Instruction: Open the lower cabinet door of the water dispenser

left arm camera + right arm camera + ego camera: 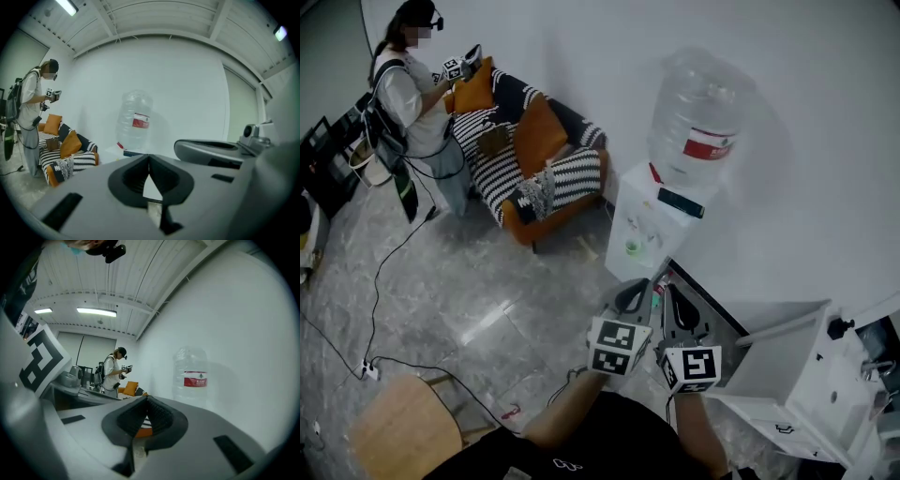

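Note:
The white water dispenser (pixel 649 223) stands against the wall with a big clear bottle (pixel 700 114) on top. Its lower front is mostly hidden behind my grippers, so I cannot make out the cabinet door. Both grippers are held side by side a short way in front of the dispenser, pointing at it. The left gripper (pixel 654 281) is shut and empty. The right gripper (pixel 673 300) is also shut and empty. The left gripper (pixel 149 157) sees the bottle (pixel 134 119) ahead. From the right gripper (pixel 147 401), the bottle (pixel 191 376) appears to the right.
A striped sofa (pixel 534 155) with orange cushions stands left of the dispenser. A person (pixel 412 89) stands beyond it holding grippers. White furniture (pixel 792 366) is close on my right. A wooden stool (pixel 401 433), cables and a power strip (pixel 367 370) are on the floor at left.

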Demonstrator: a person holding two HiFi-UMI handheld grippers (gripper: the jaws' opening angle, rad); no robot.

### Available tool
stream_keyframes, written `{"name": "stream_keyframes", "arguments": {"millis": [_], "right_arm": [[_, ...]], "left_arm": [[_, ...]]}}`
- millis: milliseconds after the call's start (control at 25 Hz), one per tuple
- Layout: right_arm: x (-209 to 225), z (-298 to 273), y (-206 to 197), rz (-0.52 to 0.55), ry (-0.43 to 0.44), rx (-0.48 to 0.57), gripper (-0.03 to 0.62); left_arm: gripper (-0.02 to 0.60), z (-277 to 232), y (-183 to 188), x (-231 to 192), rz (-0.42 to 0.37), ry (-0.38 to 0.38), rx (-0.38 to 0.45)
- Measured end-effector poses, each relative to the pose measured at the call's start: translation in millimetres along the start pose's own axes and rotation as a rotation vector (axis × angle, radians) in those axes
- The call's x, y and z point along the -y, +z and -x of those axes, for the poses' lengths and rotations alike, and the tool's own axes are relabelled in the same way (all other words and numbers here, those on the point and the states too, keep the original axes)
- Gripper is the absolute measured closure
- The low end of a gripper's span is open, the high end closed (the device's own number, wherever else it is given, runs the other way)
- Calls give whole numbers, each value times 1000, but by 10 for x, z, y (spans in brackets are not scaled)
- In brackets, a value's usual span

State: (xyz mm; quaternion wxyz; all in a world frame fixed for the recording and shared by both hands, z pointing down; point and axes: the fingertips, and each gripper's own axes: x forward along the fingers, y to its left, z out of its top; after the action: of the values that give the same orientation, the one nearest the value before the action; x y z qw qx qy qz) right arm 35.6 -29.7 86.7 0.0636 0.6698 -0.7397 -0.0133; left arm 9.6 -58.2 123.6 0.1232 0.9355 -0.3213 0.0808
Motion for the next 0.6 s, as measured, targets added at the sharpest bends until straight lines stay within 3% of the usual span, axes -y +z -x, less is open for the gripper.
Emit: {"name": "stream_keyframes", "arguments": {"millis": [160, 600], "right_arm": [[-5, -391, -19, 10, 23, -35, 583], [130, -935, -110, -48, 22, -86, 583]], "left_arm": [[569, -168, 178, -248, -62, -2, 15], [569, -549, 321, -509, -25, -52, 25]]}}
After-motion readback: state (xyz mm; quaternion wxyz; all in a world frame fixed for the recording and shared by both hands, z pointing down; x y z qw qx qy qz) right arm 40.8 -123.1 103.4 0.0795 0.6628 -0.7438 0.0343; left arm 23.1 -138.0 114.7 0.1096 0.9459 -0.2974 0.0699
